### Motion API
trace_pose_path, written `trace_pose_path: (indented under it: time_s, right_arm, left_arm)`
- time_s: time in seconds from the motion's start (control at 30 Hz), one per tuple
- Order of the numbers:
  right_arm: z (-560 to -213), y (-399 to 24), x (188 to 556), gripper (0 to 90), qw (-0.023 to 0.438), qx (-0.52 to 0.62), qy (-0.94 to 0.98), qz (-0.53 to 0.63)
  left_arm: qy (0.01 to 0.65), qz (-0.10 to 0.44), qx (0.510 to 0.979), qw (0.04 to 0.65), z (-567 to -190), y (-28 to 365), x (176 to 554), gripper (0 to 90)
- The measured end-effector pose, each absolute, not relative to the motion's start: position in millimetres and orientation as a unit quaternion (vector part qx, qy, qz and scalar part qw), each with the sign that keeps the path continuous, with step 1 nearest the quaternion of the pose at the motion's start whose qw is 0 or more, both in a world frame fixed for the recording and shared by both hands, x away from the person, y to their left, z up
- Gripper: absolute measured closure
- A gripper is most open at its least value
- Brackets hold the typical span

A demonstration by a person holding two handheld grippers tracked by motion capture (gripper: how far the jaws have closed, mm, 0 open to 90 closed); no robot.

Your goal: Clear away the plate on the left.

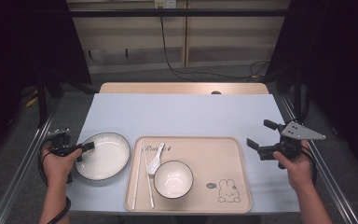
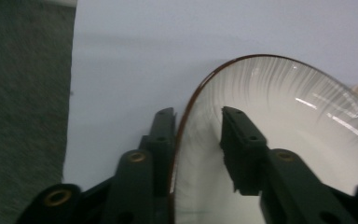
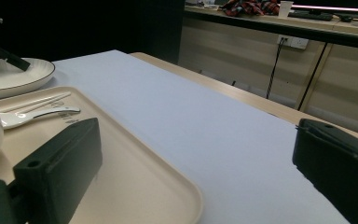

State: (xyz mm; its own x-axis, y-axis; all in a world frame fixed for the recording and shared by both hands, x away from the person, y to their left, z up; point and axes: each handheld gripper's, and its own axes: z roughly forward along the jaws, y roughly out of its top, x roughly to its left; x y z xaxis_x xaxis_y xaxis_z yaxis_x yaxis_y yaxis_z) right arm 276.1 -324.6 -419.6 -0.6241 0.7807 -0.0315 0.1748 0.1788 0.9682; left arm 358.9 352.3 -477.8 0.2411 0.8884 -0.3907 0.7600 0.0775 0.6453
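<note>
One plate (image 1: 103, 156), one bowl (image 1: 173, 179), two chopsticks (image 1: 142, 176).

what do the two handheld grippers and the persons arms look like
Both are black two-jaw tools. The left gripper has blocky jaws with small screw holes and brass-coloured pivot pins, and a black cable trails from it along the forearm. The right gripper carries a grey three-cornered plate on top, with thick rectangular black jaws. Both forearms are bare, no sleeves showing.

The plate (image 1: 103, 156) is white with a dark rim, like the bowl (image 1: 173, 179). The tray (image 1: 223, 154) is beige with a drawn rabbit. The spoon (image 1: 154, 158) and chopsticks (image 1: 137, 177) are white; the table (image 1: 182, 114) is pale blue.
</note>
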Motion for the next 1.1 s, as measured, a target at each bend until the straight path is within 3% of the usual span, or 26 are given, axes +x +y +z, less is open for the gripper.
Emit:
trace_pose_path:
  time_s: [0.13, 0.37, 0.53, 1.1]
  right_arm:
    - [-419, -324, 277, 0.9, 0.277, 0.333, 0.716, 0.548]
    - [-419, -324, 276, 0.9, 0.282, 0.337, 0.711, 0.549]
    - [-419, -325, 276, 0.9, 0.276, 0.334, 0.717, 0.546]
    - [-420, -325, 277, 0.9, 0.277, 0.337, 0.715, 0.546]
  left_arm:
    - [0.606, 0.083, 0.675, 0.412, -468, 350, 359, 77.3]
    - [0.614, 0.068, 0.659, 0.429, -459, 354, 355, 81.4]
    - [0.602, 0.070, 0.676, 0.419, -446, 353, 353, 82.5]
    - [0.606, 0.059, 0.665, 0.432, -443, 356, 347, 84.9]
